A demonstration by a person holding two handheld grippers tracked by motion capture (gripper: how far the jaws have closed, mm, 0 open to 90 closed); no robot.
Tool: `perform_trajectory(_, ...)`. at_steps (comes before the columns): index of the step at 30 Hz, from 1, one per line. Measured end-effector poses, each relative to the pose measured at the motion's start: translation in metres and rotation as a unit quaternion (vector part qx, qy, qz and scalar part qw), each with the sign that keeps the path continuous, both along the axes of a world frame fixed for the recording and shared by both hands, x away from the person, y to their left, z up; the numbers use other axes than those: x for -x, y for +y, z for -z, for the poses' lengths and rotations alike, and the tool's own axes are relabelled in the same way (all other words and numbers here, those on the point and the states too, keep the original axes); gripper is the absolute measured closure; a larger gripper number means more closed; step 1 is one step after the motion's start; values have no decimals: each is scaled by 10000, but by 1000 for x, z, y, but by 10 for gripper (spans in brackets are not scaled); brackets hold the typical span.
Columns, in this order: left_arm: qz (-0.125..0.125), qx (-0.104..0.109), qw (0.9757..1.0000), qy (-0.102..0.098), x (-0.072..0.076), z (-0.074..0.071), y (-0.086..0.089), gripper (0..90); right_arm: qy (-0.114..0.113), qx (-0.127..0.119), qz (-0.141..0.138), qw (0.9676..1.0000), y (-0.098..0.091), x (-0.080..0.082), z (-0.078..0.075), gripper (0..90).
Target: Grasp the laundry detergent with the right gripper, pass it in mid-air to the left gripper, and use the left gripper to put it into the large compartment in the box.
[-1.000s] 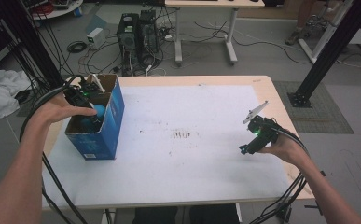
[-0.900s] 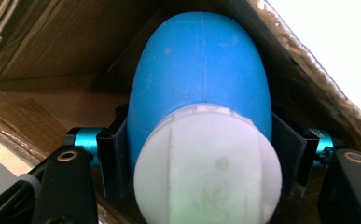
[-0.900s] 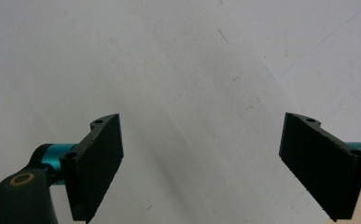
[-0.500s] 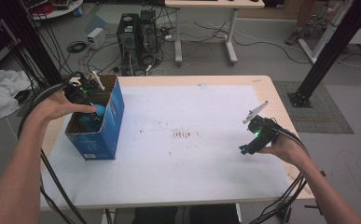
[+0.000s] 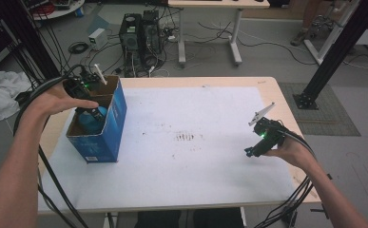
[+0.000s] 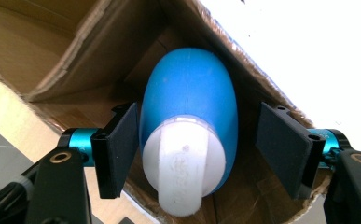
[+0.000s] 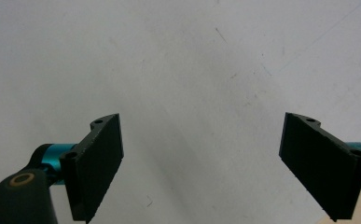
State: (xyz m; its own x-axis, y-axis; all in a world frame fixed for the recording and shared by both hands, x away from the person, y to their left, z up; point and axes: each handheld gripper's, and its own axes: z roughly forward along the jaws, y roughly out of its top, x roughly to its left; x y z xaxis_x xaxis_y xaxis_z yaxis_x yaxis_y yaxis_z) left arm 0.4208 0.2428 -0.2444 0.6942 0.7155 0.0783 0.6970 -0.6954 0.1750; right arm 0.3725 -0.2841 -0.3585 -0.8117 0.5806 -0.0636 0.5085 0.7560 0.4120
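A blue rounded bottle with a white cap point(image 6: 190, 107) lies inside the blue cardboard box point(image 5: 109, 130) at the table's left. It also appears as a blue shape point(image 5: 95, 123) low in the box in the high view. My left gripper point(image 6: 201, 140) hangs over it, pointing down into the box point(image 6: 66, 60). Its jaws have just been opening: the bottle sits between them, with a clear gap at the right pad point(image 6: 281, 140). My right gripper point(image 5: 251, 151) rests low over the white mat at the right, open and empty point(image 7: 201, 158).
The white mat point(image 5: 191, 142) covers most of the wooden table point(image 5: 262, 83), with a small dark smudge point(image 5: 186, 137) at its centre. Cables trail from both grippers off the front edge. Computers, cables and another desk stand on the floor beyond.
My left hand has lifted a little above the box and its jaws have spread off the blue bottle, which stays in the box. The right hand has not moved.
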Motion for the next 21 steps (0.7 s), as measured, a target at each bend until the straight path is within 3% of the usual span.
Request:
perform_trajectory(3,-5,-201,9998,21,0,-5,0,309,3,-6,7,10000,0,0,0,128)
perform_trajectory(7,-46,-33,9999,-141,2,-16,0,309,0,10,24,10000,-1,0,-1,128)
perform_trajectory(12,30,-81,9997,-226,3,-32,-6,309,10,30,20,10000,-1,0,0,128)
perform_trajectory(14,101,26,9994,-331,3,-43,-13,309,22,15,52,10000,-1,0,-1,128)
perform_trajectory(18,317,19,9984,-458,3,-60,-29,309,-5,27,18,10000,0,0,-1,128)
perform_trajectory(21,471,97,9977,-475,3,-69,-42,309,5,35,11,10000,1,-1,-2,128)
